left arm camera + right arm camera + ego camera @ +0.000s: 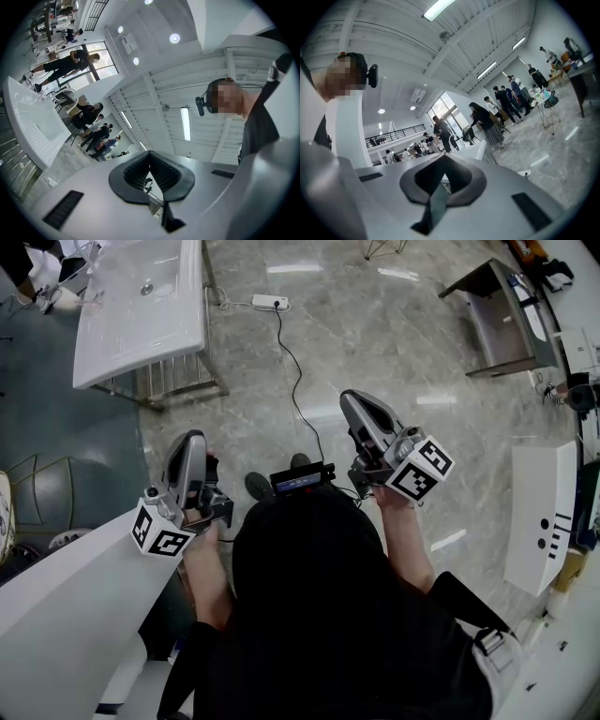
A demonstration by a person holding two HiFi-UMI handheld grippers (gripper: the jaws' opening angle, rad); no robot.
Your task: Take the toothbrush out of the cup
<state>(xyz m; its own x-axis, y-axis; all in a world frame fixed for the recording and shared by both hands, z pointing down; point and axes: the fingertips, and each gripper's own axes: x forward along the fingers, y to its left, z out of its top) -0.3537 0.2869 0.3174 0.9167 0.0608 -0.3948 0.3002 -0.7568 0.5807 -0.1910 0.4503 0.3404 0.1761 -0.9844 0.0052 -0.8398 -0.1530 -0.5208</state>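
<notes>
No toothbrush or cup can be made out in any view. In the head view my left gripper (191, 439) is held at waist height, tilted up, jaws pressed together with nothing between them. My right gripper (351, 397) is held level beside it, also shut and empty. The left gripper view looks past the shut left gripper (150, 154) toward the ceiling. The right gripper view shows the shut right gripper (443, 157) pointing across the room. A white washbasin (141, 306) on a metal frame stands ahead to the left, apart from both grippers.
A power strip (269, 303) and its black cable (295, 381) lie on the marble floor ahead. A grey cabinet (497, 320) stands at the far right and a white counter (66, 596) at my left. Several people (506, 101) stand in the room's background.
</notes>
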